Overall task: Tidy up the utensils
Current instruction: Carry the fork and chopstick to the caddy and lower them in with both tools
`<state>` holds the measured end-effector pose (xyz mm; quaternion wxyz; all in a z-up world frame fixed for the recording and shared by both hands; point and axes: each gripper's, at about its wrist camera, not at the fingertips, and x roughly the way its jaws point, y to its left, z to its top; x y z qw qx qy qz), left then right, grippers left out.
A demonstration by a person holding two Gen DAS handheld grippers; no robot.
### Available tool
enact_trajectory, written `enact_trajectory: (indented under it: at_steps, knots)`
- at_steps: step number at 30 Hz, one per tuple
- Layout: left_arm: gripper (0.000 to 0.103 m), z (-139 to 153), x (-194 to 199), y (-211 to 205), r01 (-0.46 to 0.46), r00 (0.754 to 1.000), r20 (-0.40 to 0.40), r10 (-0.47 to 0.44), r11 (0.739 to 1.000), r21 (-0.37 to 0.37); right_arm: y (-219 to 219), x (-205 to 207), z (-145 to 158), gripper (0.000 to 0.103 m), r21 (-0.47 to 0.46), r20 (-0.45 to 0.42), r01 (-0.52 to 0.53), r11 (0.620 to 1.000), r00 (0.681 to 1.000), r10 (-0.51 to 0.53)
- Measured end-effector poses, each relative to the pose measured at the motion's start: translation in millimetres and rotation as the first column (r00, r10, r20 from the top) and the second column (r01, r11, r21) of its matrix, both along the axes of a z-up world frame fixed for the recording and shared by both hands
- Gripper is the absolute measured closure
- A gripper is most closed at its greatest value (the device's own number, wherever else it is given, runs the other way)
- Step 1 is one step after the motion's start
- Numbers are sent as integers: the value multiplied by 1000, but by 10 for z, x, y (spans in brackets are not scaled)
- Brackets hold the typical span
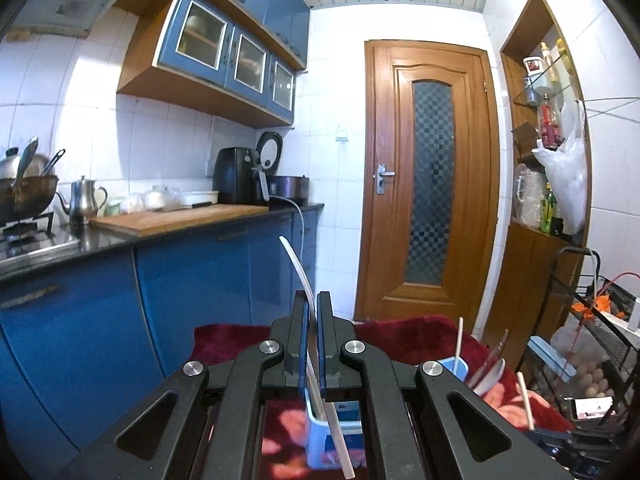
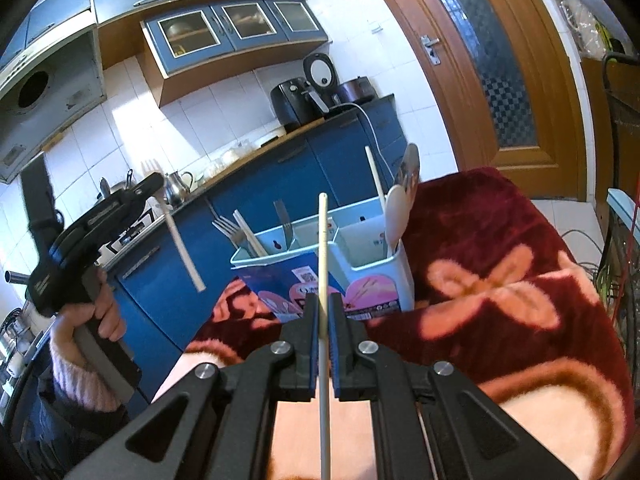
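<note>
Ivory-white and thin, the chopstick (image 2: 323,240) in my right hand-held gripper (image 2: 324,312) was clenched between the blue pads about midway along its length, its tip pointing forward over the utensil holder (image 2: 372,276). My left hand-held gripper (image 1: 313,320) was likewise clamped on a second chopstick (image 1: 298,264), which stuck out above and below the jaws at a slant; in the right wrist view that left unit (image 2: 150,186) hung out to the side, well apart from the holder.

Both sticks looked light, stiff and smooth, probably plastic or melamine, so I judged them slippery and apt to pivot in a two-pad grip. A hold near the middle seemed best to keep them from swinging.

The holder was a pale blue plastic box with two open compartments and a printed pink label on its front. The left compartment held metal forks (image 2: 230,230) and another chopstick; the right one held a white spoon (image 2: 396,208) and a further stick. It stood on a table draped in a plush dark-red blanket (image 2: 500,280) with pinkish flower patterns, a soft footing on which I judged the light box could tip if knocked.
</note>
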<state>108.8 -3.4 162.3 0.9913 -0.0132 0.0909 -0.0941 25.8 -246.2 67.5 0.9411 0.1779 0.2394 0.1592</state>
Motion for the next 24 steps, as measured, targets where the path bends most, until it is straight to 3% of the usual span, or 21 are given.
enact_trajectory:
  at_steps: [18,24]
  knots:
    - [100,-95,484,-144,-1,999,49,0,1000,16,-60,204,93,97,-15,94,5,1000,996,-4]
    - [99,-191,541,-173,-11,999,51,10,1000,10,3,365,300,97,-30,193,30,999,981,-24]
